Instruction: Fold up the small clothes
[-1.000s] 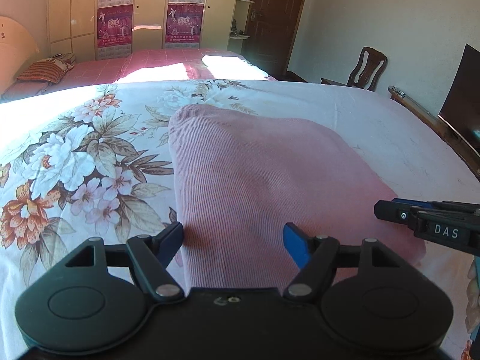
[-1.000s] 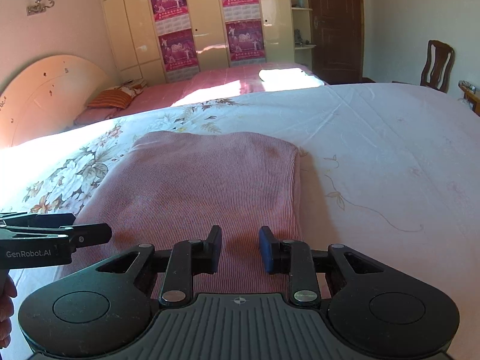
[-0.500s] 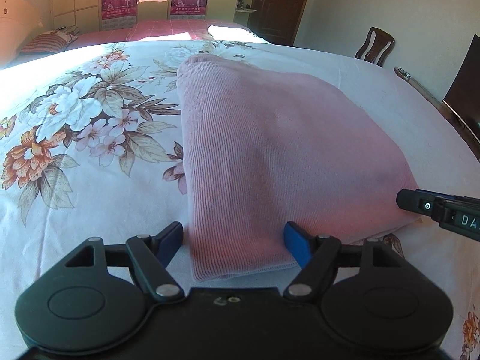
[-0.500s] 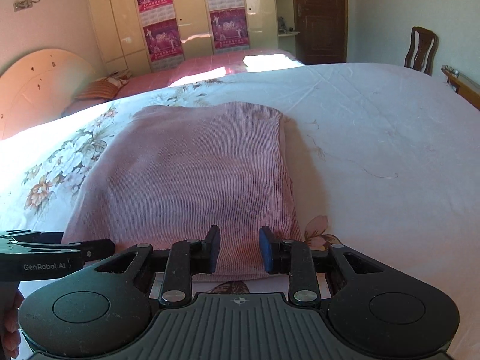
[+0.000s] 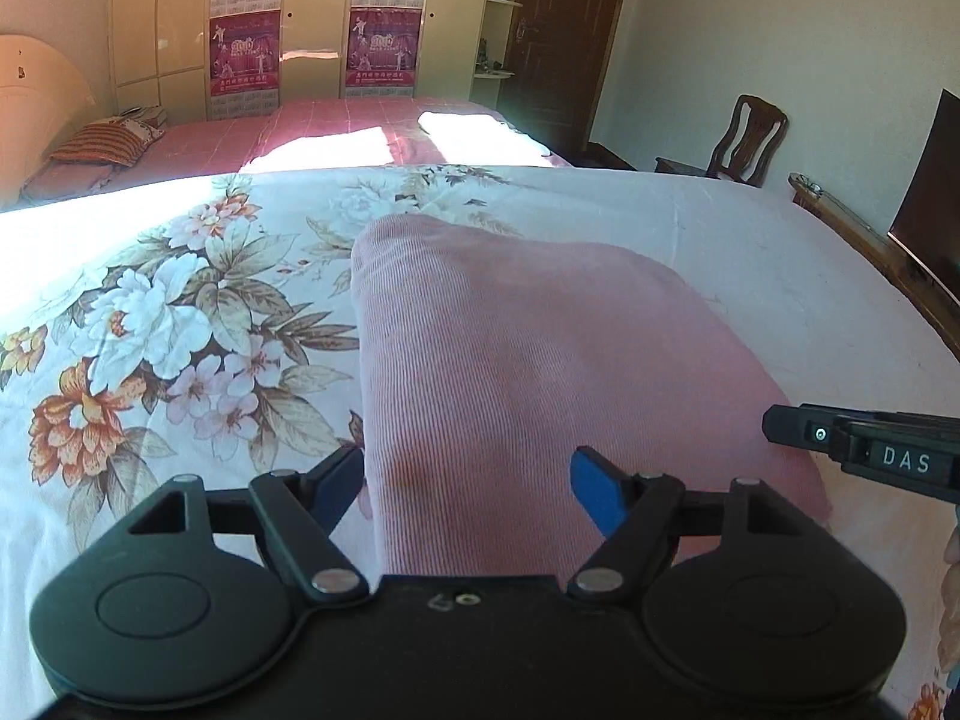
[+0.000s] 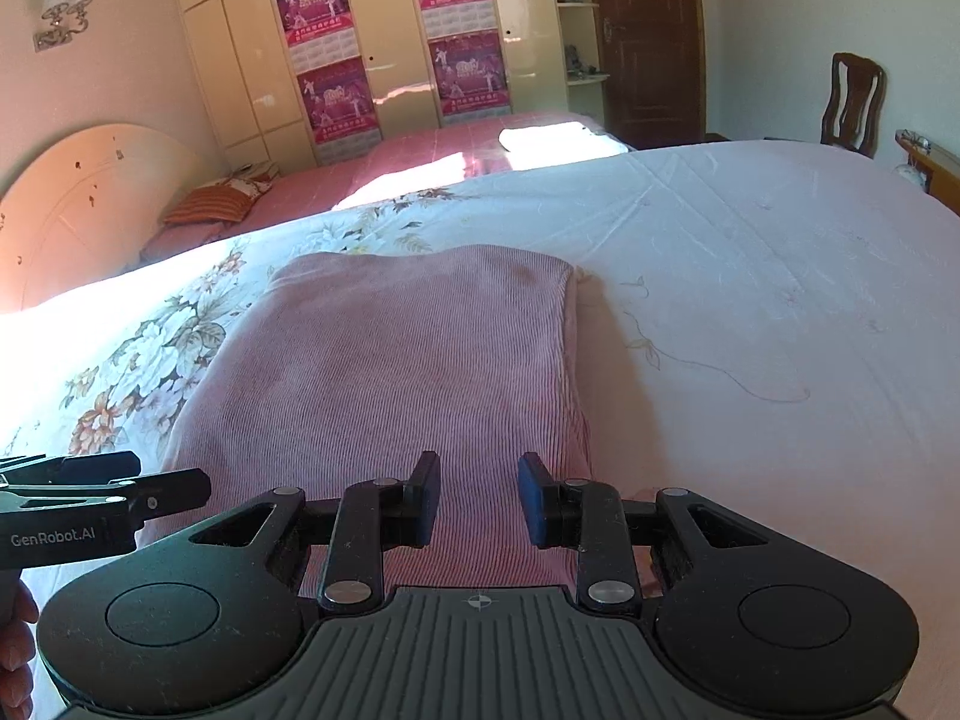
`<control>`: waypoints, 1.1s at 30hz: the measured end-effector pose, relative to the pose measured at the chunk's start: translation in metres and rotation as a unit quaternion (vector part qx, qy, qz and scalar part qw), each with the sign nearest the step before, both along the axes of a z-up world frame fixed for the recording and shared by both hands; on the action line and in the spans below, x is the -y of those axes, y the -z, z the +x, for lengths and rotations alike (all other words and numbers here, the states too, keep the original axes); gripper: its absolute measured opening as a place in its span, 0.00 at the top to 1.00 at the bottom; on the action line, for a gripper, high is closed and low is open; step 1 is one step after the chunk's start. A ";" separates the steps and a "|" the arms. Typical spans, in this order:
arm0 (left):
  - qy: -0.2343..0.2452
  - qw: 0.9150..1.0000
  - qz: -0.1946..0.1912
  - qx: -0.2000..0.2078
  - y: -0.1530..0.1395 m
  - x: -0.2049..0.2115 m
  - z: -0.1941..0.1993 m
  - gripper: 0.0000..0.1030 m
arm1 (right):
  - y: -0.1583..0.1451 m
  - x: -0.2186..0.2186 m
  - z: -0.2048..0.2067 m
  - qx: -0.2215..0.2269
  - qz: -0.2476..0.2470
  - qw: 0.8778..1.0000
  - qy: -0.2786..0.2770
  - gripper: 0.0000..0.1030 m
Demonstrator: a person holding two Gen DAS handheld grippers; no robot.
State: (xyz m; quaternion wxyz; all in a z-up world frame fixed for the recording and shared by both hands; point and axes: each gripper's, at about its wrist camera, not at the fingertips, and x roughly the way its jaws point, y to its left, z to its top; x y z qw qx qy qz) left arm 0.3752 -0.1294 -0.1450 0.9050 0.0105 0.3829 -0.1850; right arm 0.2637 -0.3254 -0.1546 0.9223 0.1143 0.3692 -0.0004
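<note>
A pink ribbed garment (image 5: 510,348), folded into a flat rectangle, lies on the floral bed sheet (image 5: 150,330). My left gripper (image 5: 467,471) hovers over its near left corner, jaws wide open, with nothing pinched. The garment (image 6: 390,360) also fills the middle of the right wrist view. My right gripper (image 6: 479,471) hangs above its near right part, open by a narrow gap and not pressing the cloth. Each gripper appears at the edge of the other's view: the right gripper (image 5: 864,444) and the left gripper (image 6: 102,492). The garment's near edge is hidden behind both grippers.
The white sheet (image 6: 750,300) stretches to the right of the garment. Beyond lies a second bed (image 5: 336,132) with a striped pillow (image 5: 102,141). A wooden chair (image 5: 744,144), a dark screen (image 5: 930,210) and a wooden footboard (image 5: 870,240) stand at the right. A hand (image 6: 12,630) shows at the lower left.
Half a second ago both views showed the garment's near edge; now both grippers are forward over the garment again, as one second ago. The garment has not moved.
</note>
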 end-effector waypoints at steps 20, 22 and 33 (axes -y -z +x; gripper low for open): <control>-0.045 0.997 0.004 -0.059 0.019 0.010 0.060 0.13 | 0.025 0.045 0.066 -0.019 0.036 0.997 -0.071 0.72; -0.051 0.996 -0.004 -0.072 0.019 0.008 0.064 0.12 | 0.024 0.050 0.072 -0.023 0.039 0.997 -0.068 0.68; -0.031 0.993 -0.043 -0.101 0.031 0.006 0.080 0.10 | 0.047 0.071 0.088 -0.070 0.125 0.987 -0.066 0.29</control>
